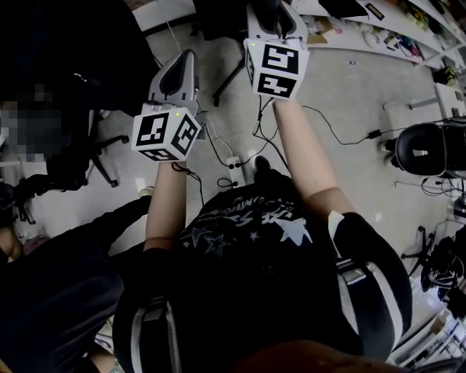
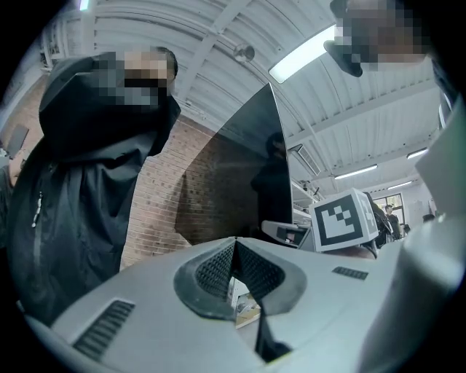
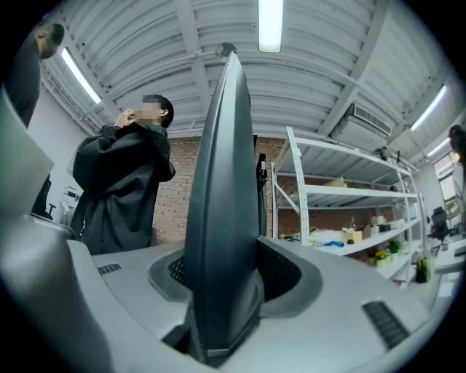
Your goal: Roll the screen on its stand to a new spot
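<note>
While the right gripper (image 3: pixel 226 271) is pinching the thin edge of the screen (image 3: pixel 222 175), with its pads pressing on either side of the dark panel, the left gripper (image 2: pixel 234 251) is hanging free, its jaws pressed together on nothing. The screen is standing upright, its edge running up toward the ceiling lamp (image 3: pixel 270 22) in the right gripper view. In the left gripper view its dark face is showing just beside the right gripper's marker cube (image 2: pixel 342 218).

A person in a dark jacket (image 3: pixel 120 182) is standing close beside the screen, in front of a brick wall (image 2: pixel 156 211). Metal shelves (image 3: pixel 349 193) carrying small items are standing on the screen's other side.

Down on the floor (image 1: pixel 349 80), black cables (image 1: pixel 324 124) are trailing across the way, and a white power strip (image 1: pixel 234 165) is lying among them, below the grippers. A black chair (image 1: pixel 428 149) is sitting off to the right, and a chair base (image 1: pixel 102 164) is spreading its legs at the left.
</note>
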`<state>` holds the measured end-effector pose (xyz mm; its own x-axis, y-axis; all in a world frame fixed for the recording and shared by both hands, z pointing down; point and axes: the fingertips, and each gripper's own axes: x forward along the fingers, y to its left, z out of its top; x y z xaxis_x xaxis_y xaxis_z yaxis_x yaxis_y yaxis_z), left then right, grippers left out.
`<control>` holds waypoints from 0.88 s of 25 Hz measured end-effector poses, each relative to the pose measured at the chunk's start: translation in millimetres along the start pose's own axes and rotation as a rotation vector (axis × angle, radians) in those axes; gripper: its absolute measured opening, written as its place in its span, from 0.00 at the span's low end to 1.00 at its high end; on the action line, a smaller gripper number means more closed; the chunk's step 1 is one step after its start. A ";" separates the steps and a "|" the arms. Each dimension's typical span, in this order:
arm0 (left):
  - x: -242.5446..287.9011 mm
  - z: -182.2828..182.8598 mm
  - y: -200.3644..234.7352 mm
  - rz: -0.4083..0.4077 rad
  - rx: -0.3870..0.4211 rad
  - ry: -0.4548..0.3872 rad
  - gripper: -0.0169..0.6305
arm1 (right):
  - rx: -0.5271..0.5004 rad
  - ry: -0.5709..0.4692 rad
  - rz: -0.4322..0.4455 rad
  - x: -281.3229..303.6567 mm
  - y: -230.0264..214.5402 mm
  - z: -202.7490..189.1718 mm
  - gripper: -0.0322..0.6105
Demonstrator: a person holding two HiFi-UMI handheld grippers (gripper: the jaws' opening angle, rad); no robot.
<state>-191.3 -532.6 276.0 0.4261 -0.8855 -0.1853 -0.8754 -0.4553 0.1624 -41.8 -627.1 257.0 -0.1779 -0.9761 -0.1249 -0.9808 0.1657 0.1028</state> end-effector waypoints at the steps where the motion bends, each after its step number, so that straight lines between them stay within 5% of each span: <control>1: -1.4 -0.2 -0.2 -0.001 -0.001 0.000 0.04 | -0.001 -0.001 -0.002 -1.2 0.5 -0.4 0.36; 22: -53.3 8.3 -21.3 -0.027 -0.022 -0.022 0.04 | 0.007 0.015 -0.046 -63.0 20.1 11.1 0.37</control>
<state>-197.2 -474.9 274.3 0.4446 -0.8706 -0.2109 -0.8583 -0.4814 0.1778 -51.2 -560.8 256.0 -0.1320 -0.9846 -0.1144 -0.9884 0.1219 0.0907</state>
